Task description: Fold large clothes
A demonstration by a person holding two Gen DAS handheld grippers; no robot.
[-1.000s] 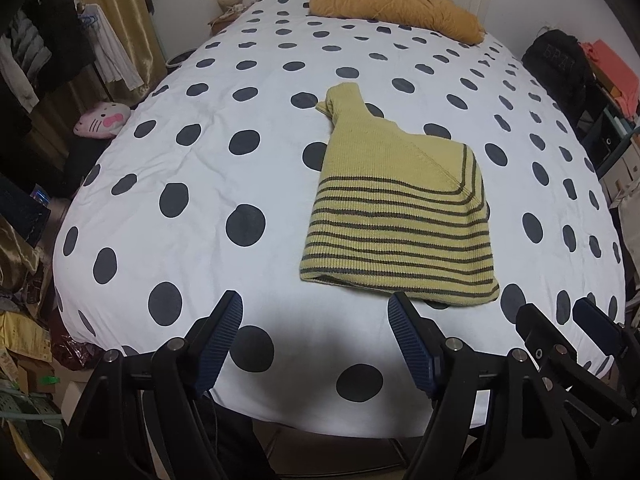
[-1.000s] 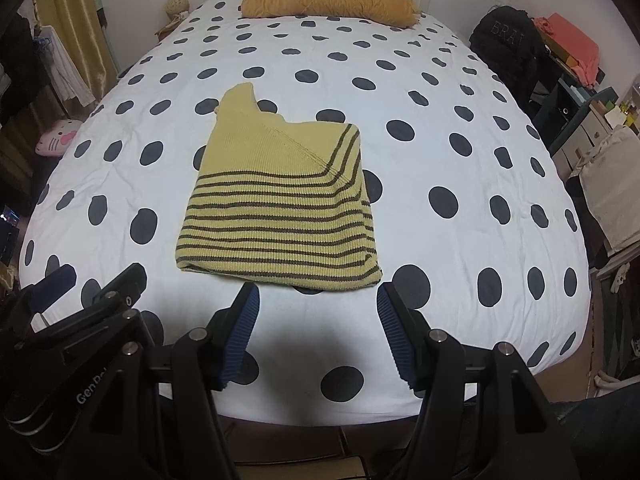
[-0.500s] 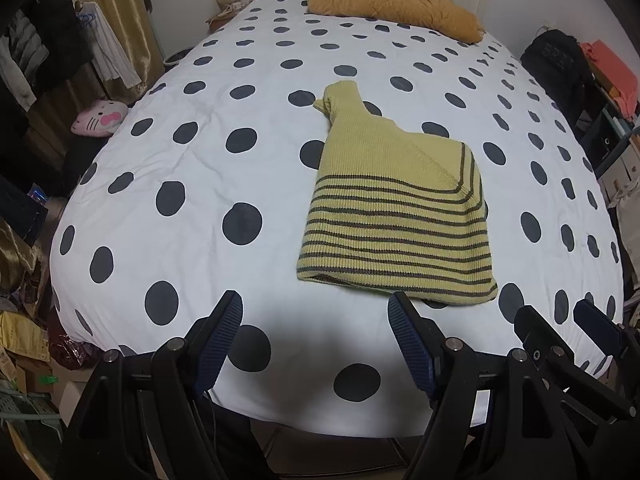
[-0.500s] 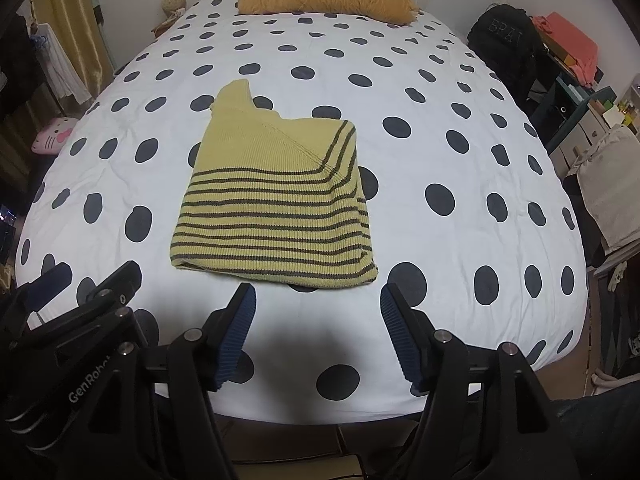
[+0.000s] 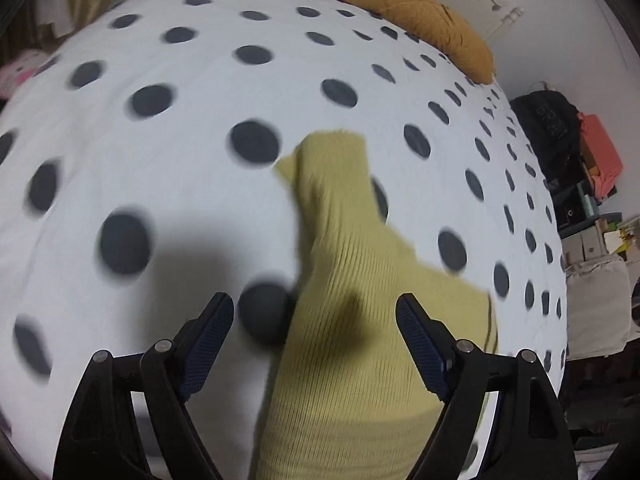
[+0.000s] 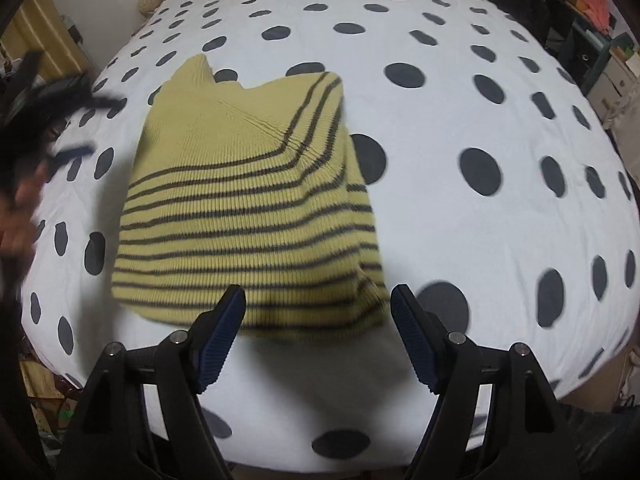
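A yellow knit sweater [image 6: 248, 200] with dark stripes lies folded on the white polka-dot bed [image 6: 500, 220]. My right gripper [image 6: 318, 332] is open, its jaws wide apart just before the sweater's near hem. My left gripper [image 5: 314, 344] is open and low over the sweater's plain yellow left part [image 5: 344, 320], with the cloth between and below the fingers. In the right wrist view the left gripper [image 6: 48, 120] shows blurred at the sweater's left edge. The view is motion-blurred.
An orange pillow [image 5: 404, 12] lies at the head of the bed. A black bag [image 5: 548, 120] and shelves with orange items [image 5: 600, 152] stand to the right of the bed. Clutter lies on the floor at the left.
Both grippers have moved forward over the bed towards the sweater. The left one has gone far in to the sweater's left side; the right one has come up to the near hem.
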